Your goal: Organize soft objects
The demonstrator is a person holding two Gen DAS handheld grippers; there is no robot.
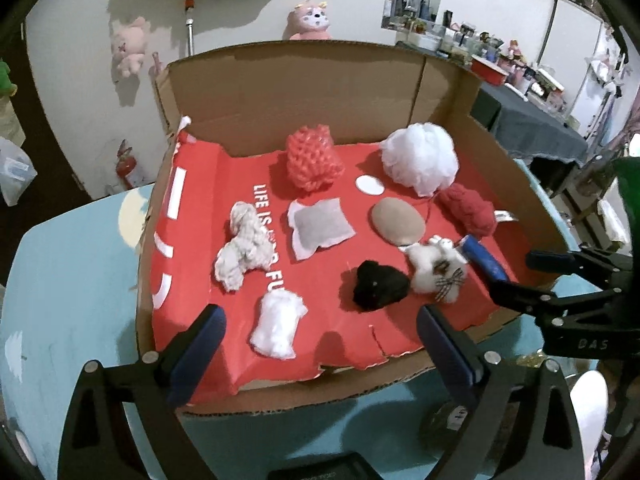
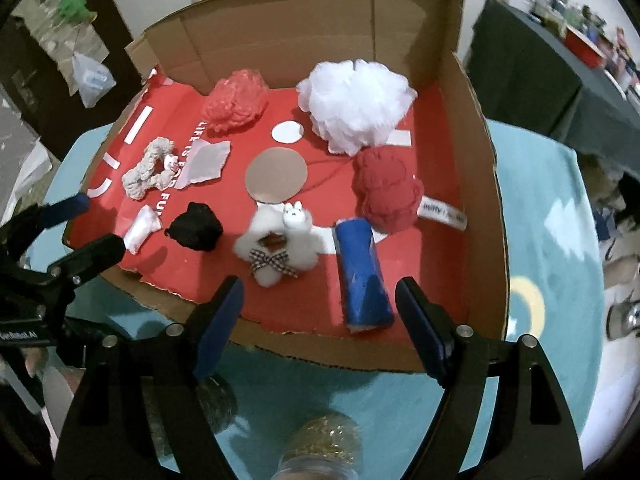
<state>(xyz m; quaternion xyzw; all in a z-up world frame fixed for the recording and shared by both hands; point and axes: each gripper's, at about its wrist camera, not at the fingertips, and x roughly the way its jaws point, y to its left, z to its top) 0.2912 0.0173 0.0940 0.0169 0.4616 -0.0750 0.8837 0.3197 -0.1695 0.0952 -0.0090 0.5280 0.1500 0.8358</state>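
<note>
While both grippers hang over the near edge of the cardboard box (image 1: 280, 80), neither has hold of anything. The left gripper (image 1: 320, 344) stands wide apart with nothing between its blue pads, just in front of a white cotton tuft (image 1: 278, 330). The right gripper (image 2: 320, 320) is also spread, empty, with a blue roll (image 2: 362, 276) lying just beyond it.

On the red liner (image 1: 192, 208) the soft things lie apart from one another: a coral knitted ball (image 1: 314, 162) and a white mesh pouf (image 1: 420, 158) at the back, a white rope knot (image 1: 242, 252), a grey pad (image 1: 320, 228), a tan disc (image 1: 398, 222), a red knitted lump (image 1: 468, 210), a black lump (image 1: 378, 286) and a fluffy white toy with a checked bow (image 2: 280, 246) nearer the front.
</note>
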